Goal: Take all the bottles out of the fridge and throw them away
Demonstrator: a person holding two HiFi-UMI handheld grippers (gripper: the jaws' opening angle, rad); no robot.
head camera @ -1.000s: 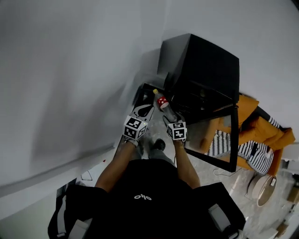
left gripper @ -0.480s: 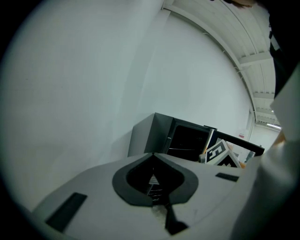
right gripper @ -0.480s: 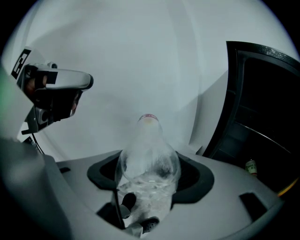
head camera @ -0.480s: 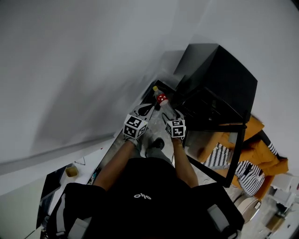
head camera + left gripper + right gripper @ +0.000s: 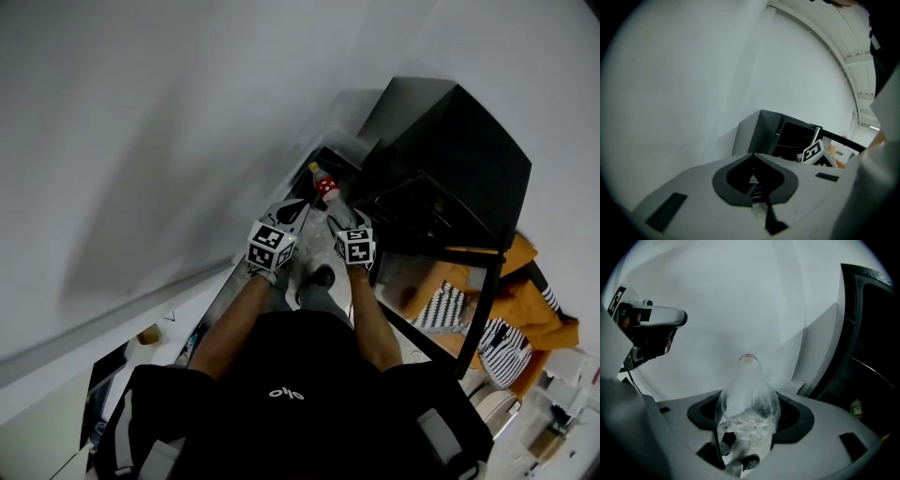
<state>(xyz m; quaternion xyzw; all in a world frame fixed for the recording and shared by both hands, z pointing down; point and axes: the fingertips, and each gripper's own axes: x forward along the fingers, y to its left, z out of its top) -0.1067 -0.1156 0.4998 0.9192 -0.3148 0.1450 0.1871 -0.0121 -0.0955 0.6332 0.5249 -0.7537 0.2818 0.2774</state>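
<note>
Right tongs (image 5: 746,430) gripped the clear bottle (image 5: 749,394), seemingly by its slippery base, risking a drop; left tongs (image 5: 757,190) clenched empty.

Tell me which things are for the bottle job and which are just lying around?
For the job: clear plastic bottle with red label, held in the right hand-held gripper; black fridge with open door; small bottle on its shelf.
Lying about: orange cloth; black-and-white striped fabric.
</note>
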